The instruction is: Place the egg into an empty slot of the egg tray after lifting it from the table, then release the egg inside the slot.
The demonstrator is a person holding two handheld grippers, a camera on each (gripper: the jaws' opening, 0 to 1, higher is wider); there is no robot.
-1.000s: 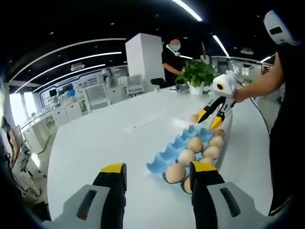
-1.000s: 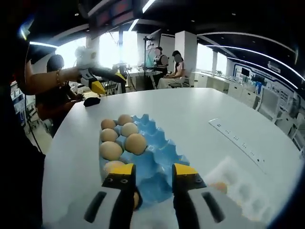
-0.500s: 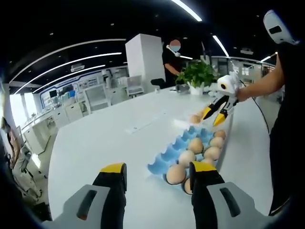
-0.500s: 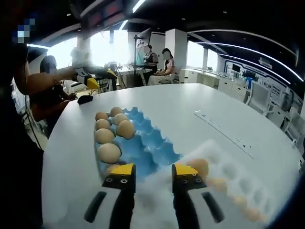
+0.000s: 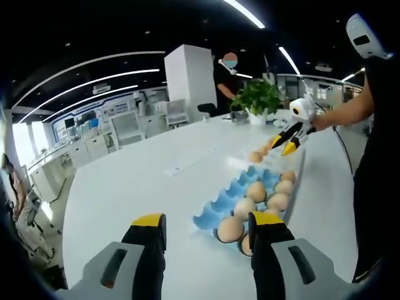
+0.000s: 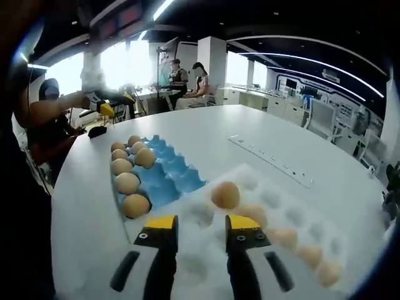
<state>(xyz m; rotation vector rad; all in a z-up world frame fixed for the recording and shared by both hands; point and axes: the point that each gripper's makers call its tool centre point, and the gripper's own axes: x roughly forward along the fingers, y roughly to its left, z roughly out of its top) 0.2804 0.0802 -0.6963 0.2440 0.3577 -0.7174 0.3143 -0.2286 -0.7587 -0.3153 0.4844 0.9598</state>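
Altogether six eggs [image 6: 127, 182] sit in one blue egg tray [image 6: 169, 181].

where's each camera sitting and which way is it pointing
Left gripper view: rides the left claw, low over the white table, looking along the blue egg tray towards the right claw, held by the person's outstretched arm.
Right gripper view: rides the right claw, above a clear plastic egg tray, looking back towards the left claw.
Shared: blue tray, brown eggs, table, seen from opposite ends.
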